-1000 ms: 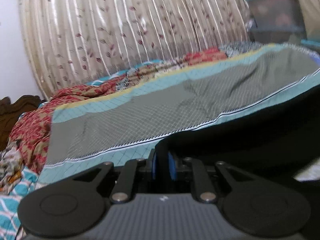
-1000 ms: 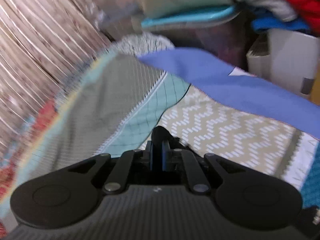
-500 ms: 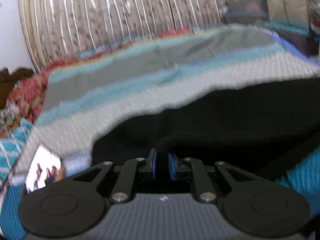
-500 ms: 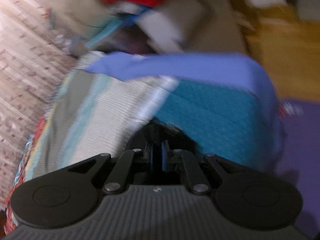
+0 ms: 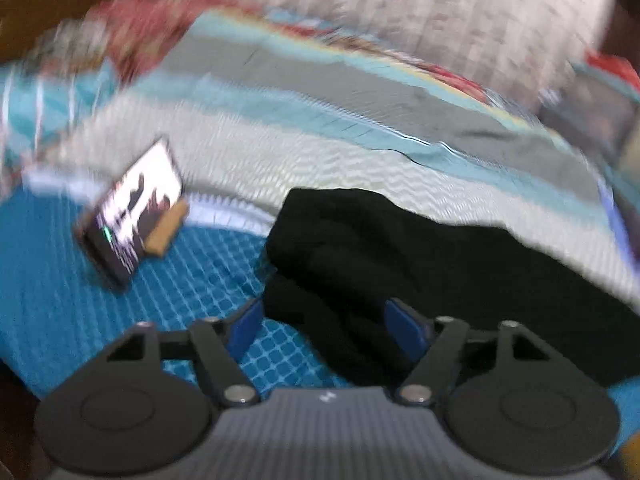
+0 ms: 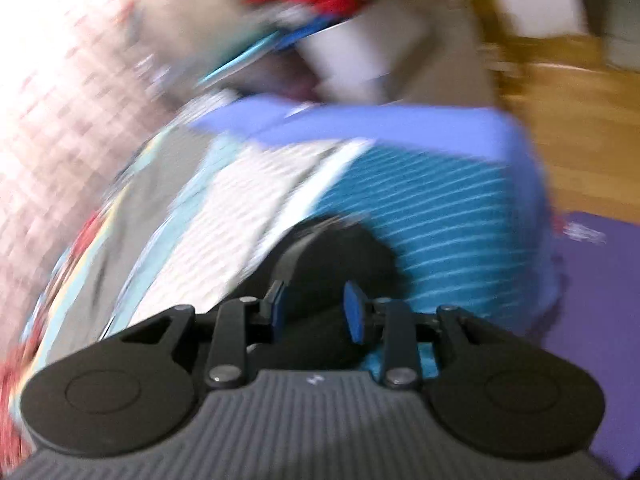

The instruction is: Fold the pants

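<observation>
On the bed (image 5: 120, 320), the black pants (image 5: 440, 264) stretch from the left gripper (image 5: 324, 320) toward two o'clock; both grippers' fingers have just been opening, cloth lying loose between them; the right gripper (image 6: 316, 308) stands narrower.

On your left wrist view you have a bed spread (image 5: 132, 304) of teal checks, bordered further back by bands of pale zigzag, light blue and grey. A phone (image 5: 134, 210) with a lit screen stands tilted on a small wooden stand (image 5: 168, 230) on the teal part. A pale patterned curtain (image 5: 460, 20) hangs behind the bed. Your right wrist view shows a purple mat (image 6: 600, 320) on a wooden floor (image 6: 580, 112), both blurred.
</observation>
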Available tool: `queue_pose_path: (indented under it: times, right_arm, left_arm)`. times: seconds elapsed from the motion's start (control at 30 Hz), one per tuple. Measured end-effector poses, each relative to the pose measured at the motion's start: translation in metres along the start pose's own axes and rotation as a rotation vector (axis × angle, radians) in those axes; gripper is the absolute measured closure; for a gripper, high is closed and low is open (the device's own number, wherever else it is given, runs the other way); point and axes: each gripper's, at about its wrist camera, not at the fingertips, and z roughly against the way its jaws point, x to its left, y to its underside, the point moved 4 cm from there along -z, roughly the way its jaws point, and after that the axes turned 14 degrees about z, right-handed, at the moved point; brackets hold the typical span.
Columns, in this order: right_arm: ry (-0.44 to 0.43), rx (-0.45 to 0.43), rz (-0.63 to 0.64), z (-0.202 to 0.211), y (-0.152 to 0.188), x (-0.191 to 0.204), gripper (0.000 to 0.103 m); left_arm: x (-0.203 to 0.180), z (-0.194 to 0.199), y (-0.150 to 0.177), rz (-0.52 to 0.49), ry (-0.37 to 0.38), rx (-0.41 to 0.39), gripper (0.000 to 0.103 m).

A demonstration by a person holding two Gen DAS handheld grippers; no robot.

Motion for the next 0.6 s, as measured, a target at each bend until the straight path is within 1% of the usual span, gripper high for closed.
queue_pose_path:
  times: [0.03, 0.1, 0.17, 0.2, 0.27, 0.3, 0.33, 0.4, 0.47, 0.5, 0.53, 0.57, 0.6]
  right_arm:
    - [-0.051, 0.039, 0.051, -0.011, 0.009, 0.024, 0.067]
    - [-0.153, 0.113, 0.157, -0.032, 0.033, 0.074, 0.067]
    - [-0.260, 0.198, 0.275, -0.053, 0.061, 0.129, 0.067]
    - [-0.307, 0.232, 0.329, -0.061, 0.075, 0.153, 0.067]
    - [-0.439, 0.316, 0.477, -0.074, 0.113, 0.218, 0.067]
    - [-0.494, 0.347, 0.541, -0.078, 0.128, 0.244, 0.067]
    - [-0.566, 0.385, 0.624, -0.080, 0.150, 0.279, 0.066]
    - [-0.688, 0.432, 0.765, -0.082, 0.185, 0.337, 0.066]
    - [-0.778, 0.448, 0.891, -0.082, 0.217, 0.384, 0.058]
    - [-0.816, 0.448, 0.969, -0.081, 0.235, 0.407, 0.051]
    - [-0.833, 0.440, 1.037, -0.083, 0.248, 0.426, 0.047]
    - [-0.836, 0.426, 1.108, -0.087, 0.260, 0.441, 0.047]
    - [-0.819, 0.409, 1.188, -0.093, 0.275, 0.454, 0.050]
  left_arm:
    - [0.007, -0.012, -0.010, 0.074, 0.022, 0.021, 0.022]
    - [0.015, -0.035, -0.026, 0.170, 0.044, 0.059, 0.022]
    - [0.017, -0.055, -0.033, 0.221, 0.053, 0.077, 0.022]
    - [0.017, -0.067, -0.038, 0.241, 0.056, 0.088, 0.024]
    - [0.016, -0.088, -0.040, 0.279, 0.046, 0.113, 0.045]
    - [0.016, -0.094, -0.041, 0.288, 0.038, 0.115, 0.066]
    - [0.015, -0.098, -0.041, 0.284, 0.025, 0.111, 0.073]
    - [0.013, -0.093, -0.040, 0.265, 0.029, 0.093, 0.079]
    - [0.011, -0.079, -0.038, 0.233, 0.036, 0.067, 0.081]
    - [0.010, -0.072, -0.037, 0.220, 0.036, 0.056, 0.081]
    - [0.010, -0.061, -0.036, 0.212, 0.043, 0.045, 0.081]
    - [0.010, -0.054, -0.035, 0.211, 0.052, 0.041, 0.081]
    - [0.010, -0.048, -0.036, 0.212, 0.060, 0.038, 0.081]
